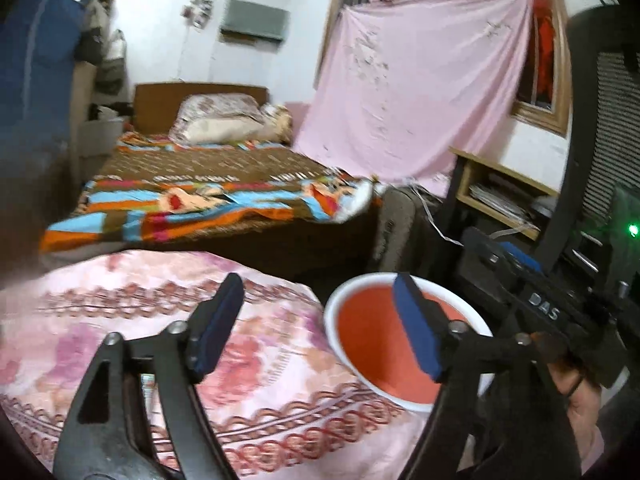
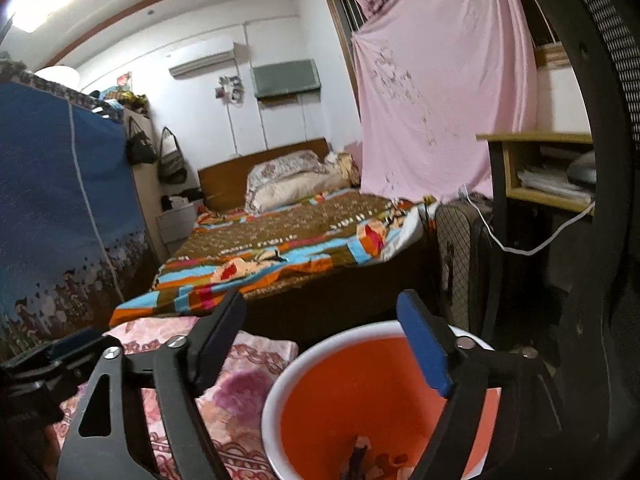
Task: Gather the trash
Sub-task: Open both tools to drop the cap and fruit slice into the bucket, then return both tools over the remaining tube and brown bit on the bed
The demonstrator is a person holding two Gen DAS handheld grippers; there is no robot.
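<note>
Behind both my tools a bedroom is stretching out: a bed (image 1: 208,196) under a striped, many-coloured cover, a pink sheet (image 1: 420,80) hanging over the window, and a wooden shelf unit (image 2: 532,168) beside it. Nearer, a pink floral cloth (image 1: 260,360) is lying spread under my left tool (image 1: 320,322), and the orange bucket (image 1: 384,344) with its white rim is standing just beside that cloth. My left tool is hovering with its blue pads spread wide and nothing between them, one finger over the cloth and the other over the bucket's mouth. My right tool (image 2: 328,346) is likewise gaping open and empty above the bucket (image 2: 340,396). Only the right view is looking down to the bucket's bottom, where some trash (image 2: 372,460) is lying, blurred and too dark for me to name. Only the left view is showing my other tool's black body (image 1: 552,304) reaching in from the right, carrying the white letters "DAS", with a hand (image 1: 576,408) under it. The right view alone is taking in the blue fabric wardrobe (image 2: 60,200) and the ceiling. No other writing is legible.
</note>
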